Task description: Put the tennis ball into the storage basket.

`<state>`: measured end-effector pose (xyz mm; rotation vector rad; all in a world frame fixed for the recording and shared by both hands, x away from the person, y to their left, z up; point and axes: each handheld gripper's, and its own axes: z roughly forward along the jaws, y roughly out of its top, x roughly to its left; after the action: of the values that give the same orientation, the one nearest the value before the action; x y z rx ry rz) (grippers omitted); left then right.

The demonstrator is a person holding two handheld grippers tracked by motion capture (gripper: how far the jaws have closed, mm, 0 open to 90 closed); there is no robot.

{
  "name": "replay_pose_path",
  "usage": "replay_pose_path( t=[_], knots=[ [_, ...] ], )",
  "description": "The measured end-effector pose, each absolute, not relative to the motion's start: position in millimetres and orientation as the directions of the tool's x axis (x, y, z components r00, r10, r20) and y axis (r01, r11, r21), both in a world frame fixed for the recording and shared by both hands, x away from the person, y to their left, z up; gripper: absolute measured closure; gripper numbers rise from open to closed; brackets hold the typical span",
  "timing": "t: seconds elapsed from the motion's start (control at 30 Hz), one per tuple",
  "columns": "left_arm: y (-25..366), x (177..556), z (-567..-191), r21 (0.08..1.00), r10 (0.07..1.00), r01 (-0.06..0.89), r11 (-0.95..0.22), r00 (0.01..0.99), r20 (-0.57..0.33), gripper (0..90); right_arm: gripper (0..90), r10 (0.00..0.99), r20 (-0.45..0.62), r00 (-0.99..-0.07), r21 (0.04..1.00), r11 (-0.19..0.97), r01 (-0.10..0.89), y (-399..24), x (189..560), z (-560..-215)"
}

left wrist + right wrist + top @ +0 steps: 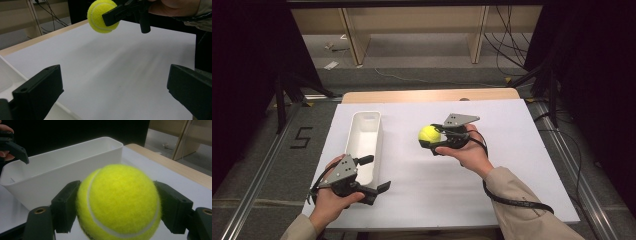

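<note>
Above white board (452, 185), ball (429, 134) axisless.

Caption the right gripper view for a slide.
Right tongs clamp a tennis ball above the table, white bin behind.

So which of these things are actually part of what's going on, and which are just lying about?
In use:
- tennis ball, clamped in the right tongs, held above the table
- white tub, which those tongs face
- left tongs, open beside the tub

Lying about:
- cables on the floor
- wooden frame legs
- floor marking "5"
</note>
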<state>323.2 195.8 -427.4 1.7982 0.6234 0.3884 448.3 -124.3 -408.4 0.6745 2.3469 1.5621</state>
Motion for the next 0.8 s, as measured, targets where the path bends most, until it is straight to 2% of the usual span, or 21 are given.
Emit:
replay_pose_path(
  t=[0.8],
  knots=[
    [196, 323, -427, 0.950, 0.591, 0.219, -0.223, 0.805, -0.047, 0.0, 26.5, 0.491, 0.051, -0.870, 0.919, 0.317, 0.232, -113, 451, -405]
  ],
)
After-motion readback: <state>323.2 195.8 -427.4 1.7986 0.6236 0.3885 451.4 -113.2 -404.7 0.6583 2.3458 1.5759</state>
